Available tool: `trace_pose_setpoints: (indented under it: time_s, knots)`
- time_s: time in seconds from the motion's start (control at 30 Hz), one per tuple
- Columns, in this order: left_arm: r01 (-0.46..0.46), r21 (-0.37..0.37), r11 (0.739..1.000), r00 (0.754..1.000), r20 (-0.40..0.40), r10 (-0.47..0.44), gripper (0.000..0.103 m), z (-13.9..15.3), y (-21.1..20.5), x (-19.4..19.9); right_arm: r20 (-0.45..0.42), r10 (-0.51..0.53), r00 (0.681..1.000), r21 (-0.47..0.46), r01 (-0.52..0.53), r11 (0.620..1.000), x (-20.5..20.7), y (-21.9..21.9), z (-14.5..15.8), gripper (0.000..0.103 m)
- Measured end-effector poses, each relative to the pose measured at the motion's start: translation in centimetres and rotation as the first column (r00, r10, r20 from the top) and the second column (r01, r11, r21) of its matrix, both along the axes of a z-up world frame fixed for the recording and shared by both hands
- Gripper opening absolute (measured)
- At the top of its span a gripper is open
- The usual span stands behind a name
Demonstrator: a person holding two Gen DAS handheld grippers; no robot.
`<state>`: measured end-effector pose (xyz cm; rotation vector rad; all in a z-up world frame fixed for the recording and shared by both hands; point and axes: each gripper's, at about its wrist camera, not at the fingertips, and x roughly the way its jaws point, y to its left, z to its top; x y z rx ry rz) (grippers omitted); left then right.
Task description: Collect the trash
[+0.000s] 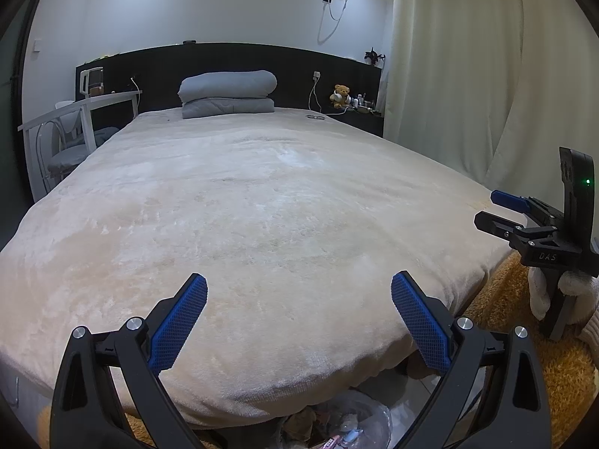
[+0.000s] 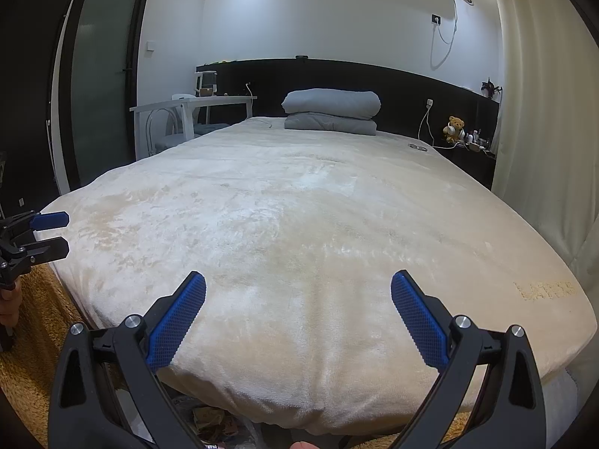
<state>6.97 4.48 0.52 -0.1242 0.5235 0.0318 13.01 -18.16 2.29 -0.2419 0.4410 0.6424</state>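
Both grippers hang spread and empty over the foot of the bed (image 1: 262,194): the left gripper (image 1: 299,321) above its near edge, the right gripper (image 2: 298,320) beside it. The trash (image 1: 337,426) lies low in a clear bag (image 1: 374,411) on the floor, tucked under the blanket's overhang. Reaching down, a finger could likely snag the plush blanket (image 2: 299,224) or tear the thin bag. The trash looks like crumpled paper and wrappers, partly hidden

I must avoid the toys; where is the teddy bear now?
The teddy bear sits far right on the dark bedside shelf, beside the headboard.
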Motion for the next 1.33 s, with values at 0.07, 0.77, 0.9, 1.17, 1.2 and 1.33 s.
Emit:
trace_pose_setpoints:
  time_s: [0.07, 0.77, 0.9, 1.17, 1.2, 1.33]
  knots:
    - [0.000, 0.002, 1.000, 1.000, 0.001, 0.000, 0.097, 0.03, 0.01, -0.03, 0.003, 0.000, 1.000, -0.003, 0.000, 1.000, 0.04, -0.02, -0.01, 0.098]
    - [-0.002, 0.008, 1.000, 1.000, 0.002, 0.002, 0.097, -0.02, 0.13, -0.01, 0.009, -0.002, 1.000, -0.007, 0.002, 1.000, -0.10, 0.11, 0.01, 0.098]
    - [0.010, 0.008, 1.000, 1.000, 0.004, -0.010, 0.097, -0.06, -0.07, -0.16, 0.008, -0.002, 1.000, -0.006, 0.002, 1.000, -0.09, 0.11, 0.02, 0.098]
    - [0.010, 0.019, 1.000, 1.000, -0.001, -0.010, 0.097, -0.02, -0.16, -0.16, 0.006, -0.003, 1.000, -0.004, 0.003, 1.000, -0.07, 0.07, 0.05, 0.098]
    - [0.008, 0.023, 1.000, 1.000, -0.005, -0.008, 0.097, -0.02, -0.22, -0.17, 0.005, -0.004, 1.000, -0.003, 0.004, 1.000, -0.10, 0.05, 0.03, 0.098]
    - [-0.009, 0.027, 1.000, 1.000, -0.021, 0.010, 0.097, -0.31, -0.46, -0.15, -0.007, -0.009, 1.000, 0.004, 0.009, 1.000, -0.06, -0.39, -0.13, 0.098]
